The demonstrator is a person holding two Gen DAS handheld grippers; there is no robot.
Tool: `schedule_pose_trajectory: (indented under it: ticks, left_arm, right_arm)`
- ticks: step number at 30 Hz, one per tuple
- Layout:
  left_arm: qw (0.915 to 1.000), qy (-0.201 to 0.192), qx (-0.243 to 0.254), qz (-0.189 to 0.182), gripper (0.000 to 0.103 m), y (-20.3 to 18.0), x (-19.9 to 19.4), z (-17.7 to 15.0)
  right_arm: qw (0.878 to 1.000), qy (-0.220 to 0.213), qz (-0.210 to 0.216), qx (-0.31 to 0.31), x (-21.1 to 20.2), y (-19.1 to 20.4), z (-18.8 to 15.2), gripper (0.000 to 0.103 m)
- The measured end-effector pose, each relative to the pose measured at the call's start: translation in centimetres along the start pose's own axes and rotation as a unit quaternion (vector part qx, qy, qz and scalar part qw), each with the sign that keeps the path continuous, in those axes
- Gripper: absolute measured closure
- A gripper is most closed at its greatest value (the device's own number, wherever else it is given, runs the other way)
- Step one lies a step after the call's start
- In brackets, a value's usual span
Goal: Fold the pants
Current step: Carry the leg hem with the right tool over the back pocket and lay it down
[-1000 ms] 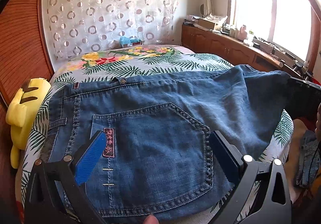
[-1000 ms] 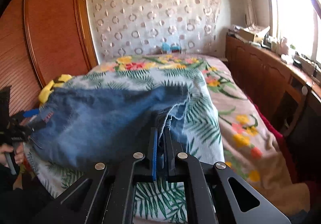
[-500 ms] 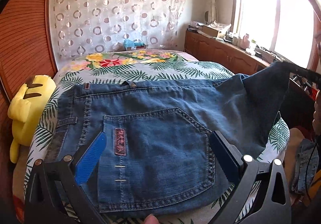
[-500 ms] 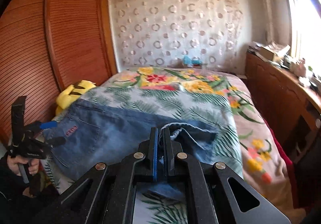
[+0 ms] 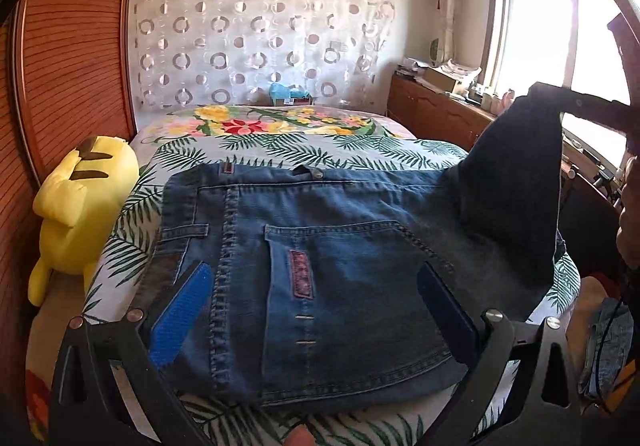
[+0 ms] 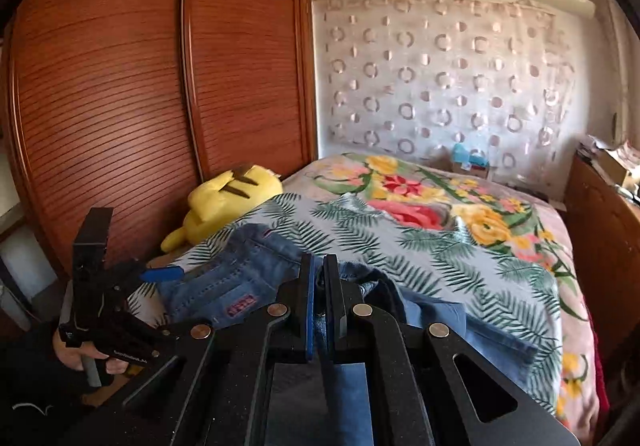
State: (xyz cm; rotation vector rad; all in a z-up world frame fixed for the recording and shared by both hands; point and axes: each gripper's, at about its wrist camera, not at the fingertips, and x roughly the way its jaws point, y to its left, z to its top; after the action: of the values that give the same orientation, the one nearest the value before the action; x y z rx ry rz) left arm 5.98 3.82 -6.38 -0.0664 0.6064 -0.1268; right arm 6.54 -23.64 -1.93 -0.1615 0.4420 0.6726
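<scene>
Right-wrist view: our right gripper (image 6: pixel 318 298) is clamped on the blue denim pants (image 5: pixel 320 278), raised at right. Our left gripper (image 5: pixel 316 310), jaws wide, holds nothing, so we risk dragging the waistband out of line.

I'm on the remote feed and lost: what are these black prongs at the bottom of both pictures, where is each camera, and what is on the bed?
No robot arm here: a person holds a hand-held gripper in each hand, each carrying a wide-angle camera looking along its two fingers. The left-hand view shows the left gripper open above the jeans, which lie pocket-up on the leaf-print bedspread. A yellow plush toy sits at the bed's edge by the wardrobe. The right-hand view shows the right gripper shut on a bunched part of the jeans, lifted off the bed.
</scene>
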Motion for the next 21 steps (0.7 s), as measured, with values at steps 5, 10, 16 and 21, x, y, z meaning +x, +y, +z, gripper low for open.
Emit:
schedule_pose_trajectory:
  ticks: [5, 10, 16, 21]
  left_arm:
    - [1.0000, 0.005, -0.003, -0.005, 0.001, 0.2, 0.4, -0.2]
    - [0.9999, 0.008, 0.001, -0.014, 0.001, -0.5, 0.8, -0.3]
    - [0.9995, 0.017, 0.007, -0.025, 0.001, -1.3, 1.6, -0.3]
    - [0.9988, 0.026, 0.015, -0.040, 0.001, -2.1, 2.6, 0.1]
  right_arm:
    - [1.000, 0.020, -0.001, -0.009, 1.3, -0.6, 0.0, 0.091]
    - [1.000, 0.015, -0.019, -0.004, 0.2, -0.8, 0.7, 0.057]
    - [0.998, 0.021, -0.051, 0.010, -0.1, -1.0, -0.8, 0.055]
    - [0.996, 0.046, -0.073, 0.023, 1.0, -1.4, -2.2, 0.055]
